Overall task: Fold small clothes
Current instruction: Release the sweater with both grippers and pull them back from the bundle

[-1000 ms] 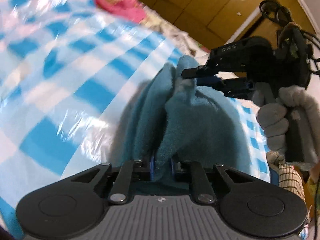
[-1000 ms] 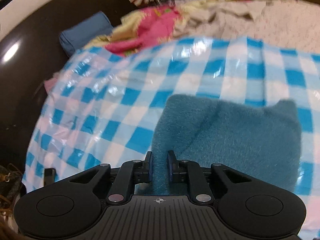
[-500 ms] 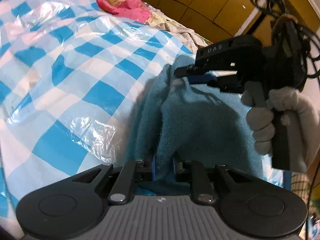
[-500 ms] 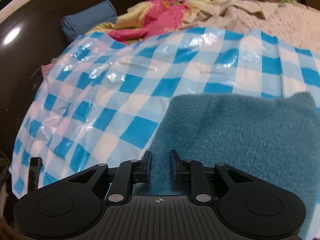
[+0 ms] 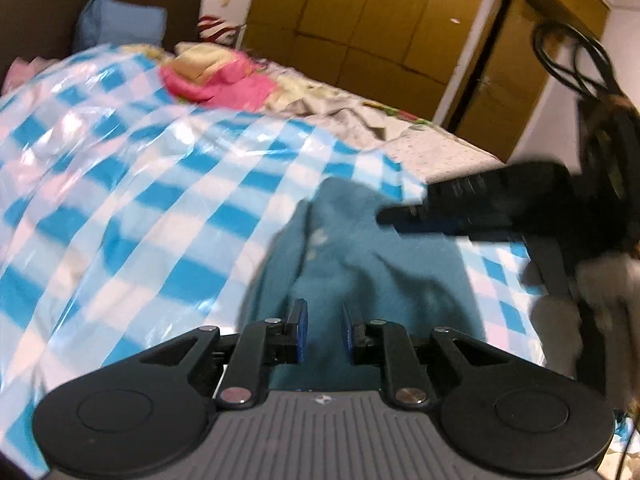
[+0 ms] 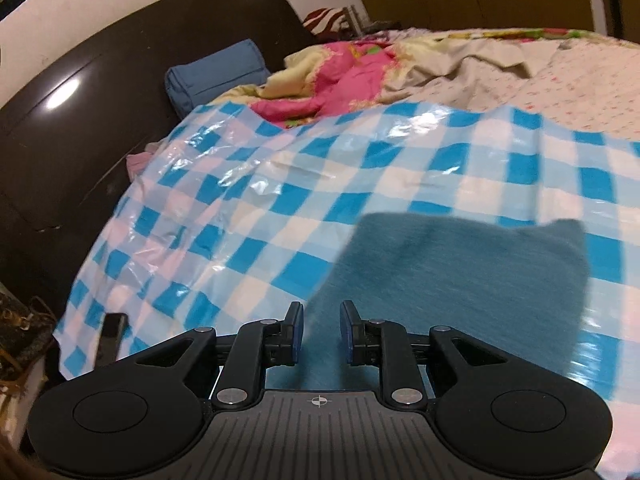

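A teal fleece cloth lies folded on a blue-and-white checked plastic sheet spread over a bed. My left gripper is shut on the cloth's near edge, and a crease runs from that edge up to its fingers. My right gripper is opening; the cloth's left edge shows in the gap, but the pads stand off it. In the left wrist view the right gripper hovers blurred over the cloth's far right part, held by a gloved hand.
A pink and yellow blanket heap and a blue pillow lie at the head of the bed by a dark headboard. Wooden wardrobe doors stand behind. A black object and a brown bag sit beside the bed.
The right gripper's jaws have parted off the cloth's edge and it has drawn back. The left gripper has risen and rolled with the cloth still in it, so more of the room shows.
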The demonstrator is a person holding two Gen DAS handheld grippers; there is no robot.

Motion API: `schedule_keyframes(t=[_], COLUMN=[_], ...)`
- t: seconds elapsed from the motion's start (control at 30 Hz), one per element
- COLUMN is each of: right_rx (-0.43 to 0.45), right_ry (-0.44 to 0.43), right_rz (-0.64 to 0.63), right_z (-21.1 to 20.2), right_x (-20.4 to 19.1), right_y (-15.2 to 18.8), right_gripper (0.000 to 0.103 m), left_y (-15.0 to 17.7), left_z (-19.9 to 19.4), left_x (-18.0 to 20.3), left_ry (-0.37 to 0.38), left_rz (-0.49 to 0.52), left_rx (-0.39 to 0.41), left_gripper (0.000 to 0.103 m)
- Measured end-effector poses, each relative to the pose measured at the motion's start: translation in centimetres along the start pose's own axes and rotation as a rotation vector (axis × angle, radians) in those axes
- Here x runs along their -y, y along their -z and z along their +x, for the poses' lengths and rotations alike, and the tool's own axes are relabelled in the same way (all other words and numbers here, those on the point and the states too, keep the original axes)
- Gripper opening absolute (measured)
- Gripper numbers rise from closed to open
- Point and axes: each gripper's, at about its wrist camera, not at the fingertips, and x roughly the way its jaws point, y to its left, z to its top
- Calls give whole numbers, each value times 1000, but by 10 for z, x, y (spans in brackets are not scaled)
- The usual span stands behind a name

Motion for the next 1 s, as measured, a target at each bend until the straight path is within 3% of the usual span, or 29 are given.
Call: schedule_keyframes(t=[0.3, 0.5, 0.67, 0.8, 1.0], right_rx=[30, 54, 48, 53, 74], right_ry=[115, 82, 71, 59, 143], right_rz=[119, 176, 228, 257, 134], right_z=[-39, -34, -11, -15, -42], right_x=[69, 91, 103, 107, 87], right_y=[44, 55, 49, 49, 68], right_gripper=[29, 34, 43, 42, 42], left_y=[-38, -42, -39, -38, -34], left_z=[76, 130, 133, 130, 113], left_x=[35, 29, 29, 24, 37], left_ry=[34, -17, -29, -11, -46], left_rz=[117, 146, 187, 185, 234], left_rx=[-19, -108, -110, -105, -86], left_gripper=[31, 32, 32, 32, 32])
